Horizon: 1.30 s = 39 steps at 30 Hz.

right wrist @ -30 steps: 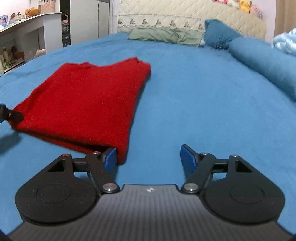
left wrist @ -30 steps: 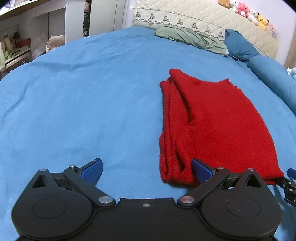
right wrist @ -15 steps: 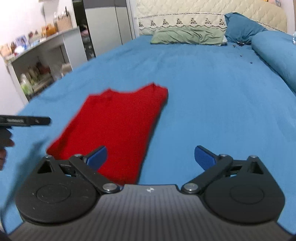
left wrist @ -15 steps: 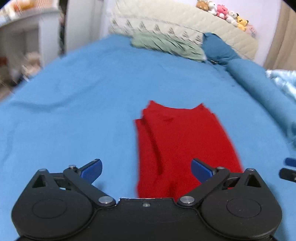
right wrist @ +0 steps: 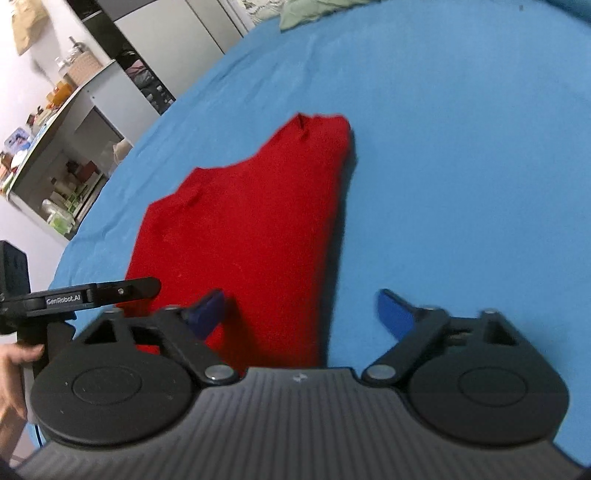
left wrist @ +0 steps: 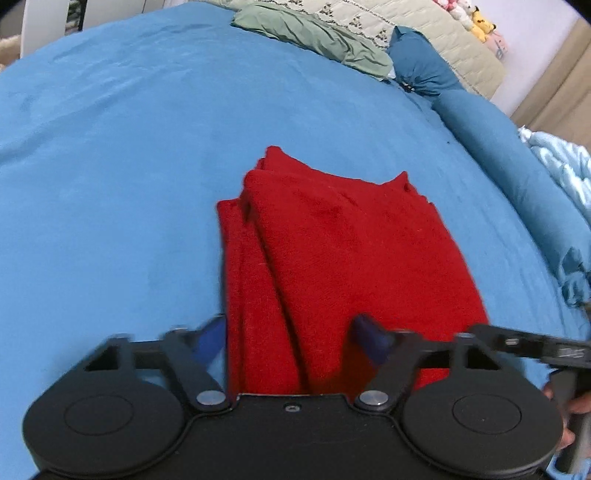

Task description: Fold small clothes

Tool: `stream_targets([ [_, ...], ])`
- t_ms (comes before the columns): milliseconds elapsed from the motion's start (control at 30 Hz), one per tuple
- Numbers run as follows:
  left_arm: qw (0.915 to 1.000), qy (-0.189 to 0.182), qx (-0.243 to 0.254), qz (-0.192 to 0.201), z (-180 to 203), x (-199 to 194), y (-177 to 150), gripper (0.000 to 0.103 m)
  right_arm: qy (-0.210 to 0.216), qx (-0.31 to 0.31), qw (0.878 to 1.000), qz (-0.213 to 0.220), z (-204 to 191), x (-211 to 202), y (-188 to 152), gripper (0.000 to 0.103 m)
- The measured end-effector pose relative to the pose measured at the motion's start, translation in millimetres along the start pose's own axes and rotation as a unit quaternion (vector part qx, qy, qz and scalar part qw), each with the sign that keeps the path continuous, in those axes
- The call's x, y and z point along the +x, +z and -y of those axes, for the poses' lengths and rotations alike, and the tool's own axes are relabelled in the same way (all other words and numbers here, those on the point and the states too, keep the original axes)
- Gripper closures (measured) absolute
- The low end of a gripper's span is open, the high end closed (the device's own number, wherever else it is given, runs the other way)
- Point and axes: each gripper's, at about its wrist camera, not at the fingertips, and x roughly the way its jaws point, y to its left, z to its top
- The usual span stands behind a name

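A red knit garment (left wrist: 332, 258) lies folded lengthwise on the blue bed cover (left wrist: 110, 166); it also shows in the right wrist view (right wrist: 251, 221). My left gripper (left wrist: 291, 339) is open and empty, with its blue pads astride the garment's near left corner. My right gripper (right wrist: 299, 314) is open and empty over the garment's near right corner. Each gripper shows at the edge of the other's view. Neither holds cloth.
A green pillow (left wrist: 314, 37) and a blue bolster (left wrist: 498, 147) lie at the head of the bed below a quilted headboard (left wrist: 424, 33). A light blue blanket (left wrist: 561, 162) lies at the right. A shelf unit (right wrist: 62, 173) with clutter stands left of the bed.
Both grippers rose away from the garment's near edge, then came back down over its near corners. Both stayed open. The garment has not moved.
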Motion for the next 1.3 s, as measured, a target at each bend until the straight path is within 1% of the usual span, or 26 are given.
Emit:
stream_targets([
  [33,1.0000,-0.003,-0.007,0.001,-1.3,-1.4,2.1,0.047,0.004,0.004,1.000,0.006,-0.1,3.7,-1.5,0.019],
  [67,1.0000,0.000,-0.009,0.004,0.5,-2.5,2.8,0.058,0.010,0.005,1.000,0.017,-1.6,4.8,-2.2,0.024],
  [100,0.9999,0.003,-0.004,0.010,4.3,-4.8,3.7,0.063,0.018,0.005,1.000,0.020,-5.2,6.9,-2.1,0.042],
  [133,0.9998,0.009,0.003,0.016,9.3,-7.9,4.0,0.070,0.025,0.006,0.999,0.019,-8.5,8.0,-1.1,0.052],
  [167,0.9996,0.014,0.013,0.023,14.7,-12.5,4.2,0.073,0.017,0.005,1.000,0.023,-13.5,6.5,-0.7,0.056],
  [200,0.9992,0.018,0.020,0.028,20.8,-16.9,3.8,0.074,0.014,-0.005,0.999,0.029,-19.0,3.1,0.0,0.065],
  [300,0.9981,0.006,0.035,0.050,40.9,-38.7,1.7,0.076,0.029,-0.030,0.998,0.050,-31.6,-18.6,4.2,0.068],
  [400,0.9954,-0.011,0.062,0.072,71.9,-71.0,-11.2,0.076,0.049,-0.039,0.996,0.065,-37.8,-62.2,2.5,0.068],
  [467,0.9946,-0.027,0.064,0.077,90.9,-93.0,-28.0,0.076,0.057,-0.054,0.994,0.072,-37.5,-98.5,-5.4,0.068],
  [567,0.9943,-0.048,0.064,0.071,114.2,-113.9,-66.5,0.076,0.053,-0.063,0.994,0.071,-24.1,-152.2,-29.9,0.068],
  [633,0.9941,-0.046,0.078,0.061,130.2,-112.4,-96.4,0.075,0.039,-0.063,0.995,0.066,-11.1,-176.3,-56.1,0.067],
  [733,0.9946,-0.025,0.095,0.034,148.6,-92.1,-144.7,0.075,0.006,-0.056,0.997,0.047,12.3,-186.1,-105.5,0.066],
  [767,0.9948,-0.010,0.098,0.027,152.4,-86.6,-156.1,0.074,-0.003,-0.051,0.998,0.038,20.2,-183.5,-118.9,0.066],
  [800,0.9932,0.017,0.111,0.031,157.3,-83.5,-167.8,0.074,-0.019,-0.043,0.998,0.029,28.5,-177.9,-133.8,0.065],
  [833,0.9907,0.033,0.127,0.038,161.8,-83.8,-175.1,0.072,-0.031,-0.036,0.998,0.029,34.1,-174.9,-144.8,0.063],
  [867,0.9887,0.041,0.138,0.042,165.2,-86.3,-177.8,0.069,-0.030,-0.027,0.998,0.039,41.9,-173.7,-154.6,0.062],
  [900,0.9871,0.048,0.146,0.045,168.6,-89.8,-177.7,0.066,-0.022,-0.018,0.998,0.049,46.5,-175.1,-158.9,0.057],
  [933,0.9844,0.059,0.158,0.051,172.1,-93.9,-177.3,0.059,-0.020,-0.005,0.998,0.057,49.2,-177.8,-160.7,0.053],
  [967,0.9813,0.070,0.170,0.059,174.4,-98.9,-177.8,0.049,-0.021,0.002,0.998,0.060,48.7,-181.3,-160.5,0.046],
  [1000,0.9774,0.082,0.181,0.072,175.5,-104.5,-178.2,0.042,-0.020,0.005,0.998,0.065,46.4,-184.8,-159.1,0.030],
  [1033,0.9748,0.091,0.186,0.083,173.7,-107.2,-178.7,0.028,-0.018,0.006,0.997,0.075,44.6,-189.8,-156.5,0.014],
  [1067,0.9728,0.098,0.187,0.094,171.0,-110.3,-178.2,0.024,-0.018,0.005,0.996,0.091,42.9,-196.4,-155.5,0.008],
  [1100,0.9725,0.104,0.184,0.098,167.7,-110.7,-179.0,0.024,-0.026,0.004,0.994,0.101,41.7,-199.8,-153.6,0.002],
  [1133,0.9732,0.109,0.178,0.096,162.5,-105.8,-177.9,0.024,-0.040,0.001,0.994,0.106,39.9,-200.9,-154.7,0.002],
  [1233,0.9744,0.130,0.162,0.086,144.0,-88.7,-180.3,0.024,-0.096,-0.018,0.991,0.094,38.8,-186.6,-151.2,0.003],
  [1300,0.9766,0.131,0.154,0.074,137.0,-78.6,-183.6,0.024,-0.133,-0.037,0.987,0.081,44.2,-173.0,-153.9,0.004],
])
